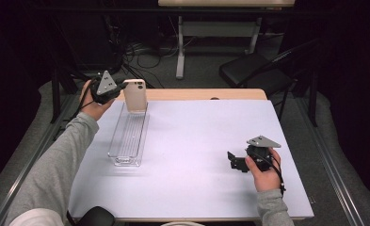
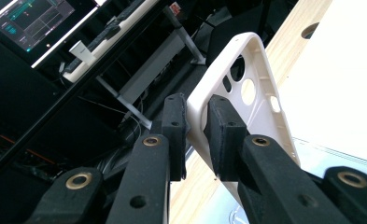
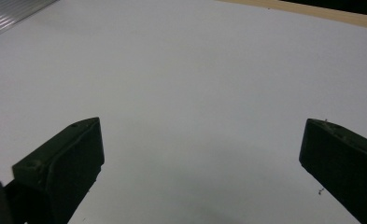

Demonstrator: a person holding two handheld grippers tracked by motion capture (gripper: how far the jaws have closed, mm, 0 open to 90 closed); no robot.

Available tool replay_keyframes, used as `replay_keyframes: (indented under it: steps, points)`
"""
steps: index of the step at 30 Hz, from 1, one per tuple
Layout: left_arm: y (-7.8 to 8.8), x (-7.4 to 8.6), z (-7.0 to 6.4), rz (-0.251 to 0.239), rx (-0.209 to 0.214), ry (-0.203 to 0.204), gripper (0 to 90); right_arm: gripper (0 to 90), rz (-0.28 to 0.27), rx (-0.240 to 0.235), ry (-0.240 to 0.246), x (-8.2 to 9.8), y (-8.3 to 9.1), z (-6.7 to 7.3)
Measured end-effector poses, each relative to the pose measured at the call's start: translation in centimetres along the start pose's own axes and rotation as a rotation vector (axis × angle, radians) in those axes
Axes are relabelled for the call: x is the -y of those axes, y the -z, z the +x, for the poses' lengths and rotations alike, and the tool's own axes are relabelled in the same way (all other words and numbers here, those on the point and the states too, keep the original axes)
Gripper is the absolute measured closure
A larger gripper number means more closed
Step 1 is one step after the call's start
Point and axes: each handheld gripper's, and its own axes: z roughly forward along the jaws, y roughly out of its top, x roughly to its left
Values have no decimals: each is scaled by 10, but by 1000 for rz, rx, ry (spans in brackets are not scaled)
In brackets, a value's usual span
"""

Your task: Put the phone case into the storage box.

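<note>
A cream phone case (image 1: 135,95) hangs upright over the far end of a clear plastic tray (image 1: 129,136). My left gripper (image 1: 122,86) is shut on the case's left edge, held up at the table's far left corner. In the left gripper view the two black pads pinch the rim of the phone case (image 2: 246,88), whose camera cut-outs face me. My right gripper (image 1: 233,161) rests low on the white table top at the near right, pointing left. Its jaws (image 3: 200,154) stand wide apart with bare table between them.
The white mat (image 1: 197,141) covers most of the wooden table (image 1: 206,94). A black chair (image 1: 258,70) and a desk frame (image 1: 215,33) stand beyond the far edge. A dark object (image 1: 95,217) lies at the near edge.
</note>
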Motion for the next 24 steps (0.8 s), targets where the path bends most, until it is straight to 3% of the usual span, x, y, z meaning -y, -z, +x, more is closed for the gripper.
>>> replay_keyframes:
  steps: [11,24]
  points:
    - [-6,13,-8,5,0,9,784,0,10,-2,-6,2,-1,0]
    - [-7,20,-7,5,-9,3,784,0,16,-2,1,3,-3,1]
